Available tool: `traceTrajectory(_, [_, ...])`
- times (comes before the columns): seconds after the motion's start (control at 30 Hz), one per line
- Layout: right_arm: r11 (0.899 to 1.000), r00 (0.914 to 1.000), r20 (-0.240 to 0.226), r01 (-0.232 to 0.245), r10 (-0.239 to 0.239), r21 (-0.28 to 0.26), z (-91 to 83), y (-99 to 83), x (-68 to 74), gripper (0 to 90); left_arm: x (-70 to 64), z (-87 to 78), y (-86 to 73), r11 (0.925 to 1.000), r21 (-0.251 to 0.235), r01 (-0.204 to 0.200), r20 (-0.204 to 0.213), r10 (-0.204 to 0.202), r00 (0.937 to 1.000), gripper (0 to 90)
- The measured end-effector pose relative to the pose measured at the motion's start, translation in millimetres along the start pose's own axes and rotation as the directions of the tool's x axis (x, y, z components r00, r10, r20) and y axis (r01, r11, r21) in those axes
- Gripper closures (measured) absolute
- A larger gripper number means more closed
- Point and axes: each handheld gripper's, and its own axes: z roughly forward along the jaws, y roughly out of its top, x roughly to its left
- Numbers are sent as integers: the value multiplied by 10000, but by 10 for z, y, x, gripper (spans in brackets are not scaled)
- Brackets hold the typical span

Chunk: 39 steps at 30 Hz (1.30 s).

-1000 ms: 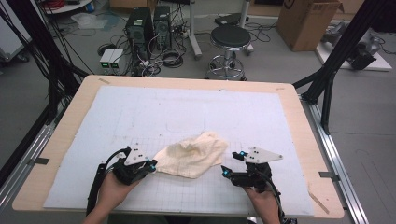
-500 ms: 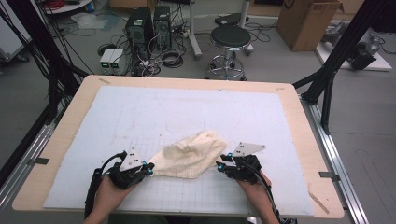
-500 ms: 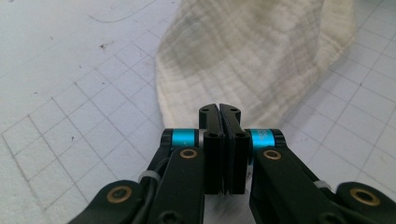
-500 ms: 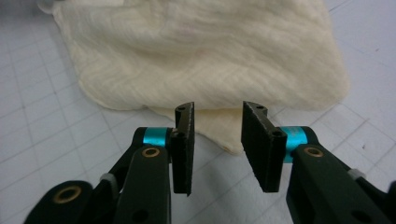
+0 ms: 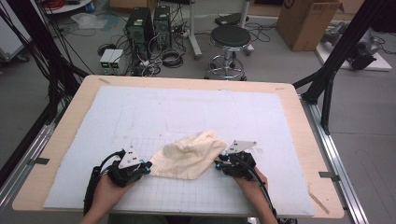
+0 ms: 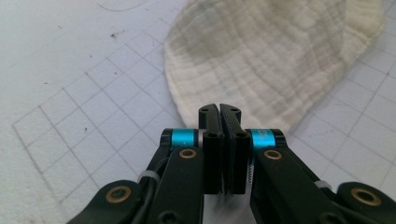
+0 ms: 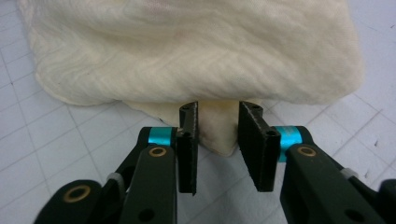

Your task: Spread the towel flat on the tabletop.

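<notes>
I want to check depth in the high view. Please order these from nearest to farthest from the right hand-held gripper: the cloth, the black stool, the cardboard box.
1. Cloth: on the table, just left of the right hand-held gripper.
2. Black stool: on the floor beyond the table's far edge.
3. Cardboard box: farther back, to the right.

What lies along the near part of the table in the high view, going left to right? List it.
Left gripper → cream cloth → right gripper.
</notes>
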Motion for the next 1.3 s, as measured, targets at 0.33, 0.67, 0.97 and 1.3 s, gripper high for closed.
traceTrajectory(0.33, [9999,9997,-250,-39,42,134,-10,13,20,838,22,108,1,9996,259,97,297,-104,9995,679])
traceTrajectory(0.67, [9998,9991,-421,105,-99,158,-191,-9,99,842,-22,114,12,9996,229,-160,401,151,9991,870])
traceTrajectory(0.97, [10000,9991,-424,15,-16,-32,-472,-141,119,841,-69,20,23,9998,-193,-17,608,29,9981,884])
traceTrajectory(1.3, [9997,9979,-604,227,-230,-55,-778,-362,319,837,-296,-153,-10,9984,-504,-248,955,295,9950,885])
